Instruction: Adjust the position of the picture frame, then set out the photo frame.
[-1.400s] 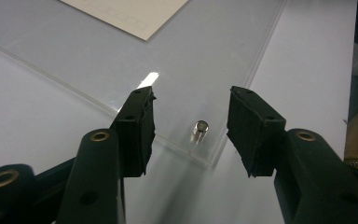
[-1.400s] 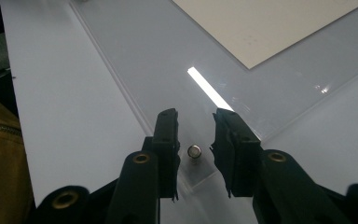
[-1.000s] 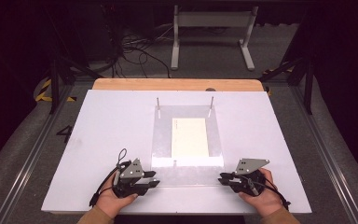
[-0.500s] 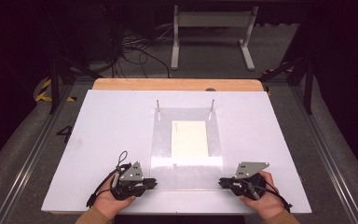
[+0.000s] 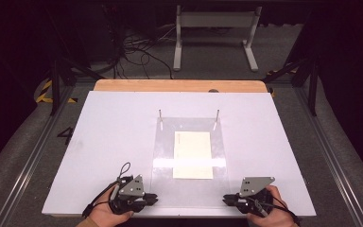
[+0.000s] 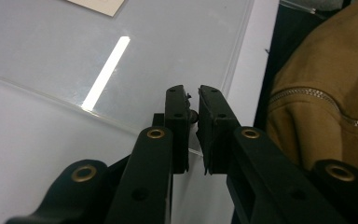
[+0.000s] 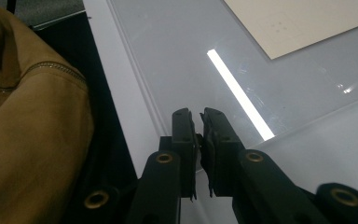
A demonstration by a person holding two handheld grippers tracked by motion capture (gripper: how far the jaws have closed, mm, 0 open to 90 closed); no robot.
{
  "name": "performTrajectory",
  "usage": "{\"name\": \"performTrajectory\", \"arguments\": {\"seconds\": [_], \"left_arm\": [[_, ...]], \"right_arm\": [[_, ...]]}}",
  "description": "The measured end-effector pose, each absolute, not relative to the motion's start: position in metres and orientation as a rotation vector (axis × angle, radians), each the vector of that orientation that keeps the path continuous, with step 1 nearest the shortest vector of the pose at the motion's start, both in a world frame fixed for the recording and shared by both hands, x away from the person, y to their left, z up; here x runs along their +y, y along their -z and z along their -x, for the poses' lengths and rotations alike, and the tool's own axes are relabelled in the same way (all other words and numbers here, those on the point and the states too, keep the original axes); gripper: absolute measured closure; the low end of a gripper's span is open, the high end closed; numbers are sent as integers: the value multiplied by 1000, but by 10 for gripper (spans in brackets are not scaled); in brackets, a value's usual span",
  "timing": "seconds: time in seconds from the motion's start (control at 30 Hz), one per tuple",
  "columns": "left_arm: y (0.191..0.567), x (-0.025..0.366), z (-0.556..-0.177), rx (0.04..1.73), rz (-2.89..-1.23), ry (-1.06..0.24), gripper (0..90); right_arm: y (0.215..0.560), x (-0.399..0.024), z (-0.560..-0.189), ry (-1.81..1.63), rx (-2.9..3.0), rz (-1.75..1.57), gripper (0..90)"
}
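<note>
High view first: there's a clear acrylic sheet (image 5: pixel 189 161) lying flat on the white table board (image 5: pixel 104 142), with a cream sheet of paper (image 5: pixel 193 154) under or inside it, roughly centred. Two thin metal pins (image 5: pixel 160 115) stand at the sheet's far corners, and the far edge seems to sit up against them, which I'd guess is how it's kept registered in place. The left gripper (image 5: pixel 152 198) is at the near left corner of the sheet and the right gripper (image 5: pixel 227 199) at the near right corner, each in a hand coming in from the bottom. Taking both near corners at once makes sense if the plan is to lift or hinge the sheet evenly off the paper.

Left gripper view: the jaws have just been closing and now sit nearly together, with the sheet's near corner (image 6: pixel 192 149) between them, so I'd call it pinched on the thin edge. A tan jacket (image 6: pixel 326 102) shows at the right.

Right gripper view: same story mirrored. The jaws are drawn in tight over the sheet's edge (image 7: pixel 196 161), with a strip of light reflecting on the plastic beyond, and the paper's corner (image 7: pixel 298 23) lies well away from the grip.
</note>
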State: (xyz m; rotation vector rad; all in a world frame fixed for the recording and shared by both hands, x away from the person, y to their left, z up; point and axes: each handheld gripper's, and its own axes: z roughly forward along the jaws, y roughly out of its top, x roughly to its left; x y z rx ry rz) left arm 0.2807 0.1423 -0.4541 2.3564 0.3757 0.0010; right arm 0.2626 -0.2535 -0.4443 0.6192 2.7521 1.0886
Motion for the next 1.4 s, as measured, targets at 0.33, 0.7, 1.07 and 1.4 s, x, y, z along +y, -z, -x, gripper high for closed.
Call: {"name": "performTrajectory", "arguments": {"seconds": [0.33, 0.7, 1.07, 1.4], "left_arm": [[451, 141, -279, 351, -2325, 16, 646], [435, 164, -296, 534, -2076, -126, 430], [427, 185, -319, 772, -1922, -279, 322], [425, 202, -326, 853, -1844, -320, 282]], "right_arm": [[438, -263, -261, -1158, 2752, -637, 751], [406, -276, -279, -1378, 2492, -778, 525], [394, -273, -318, -1420, 2355, -838, 501], [385, -268, -350, -1400, 2290, -894, 465]]}}
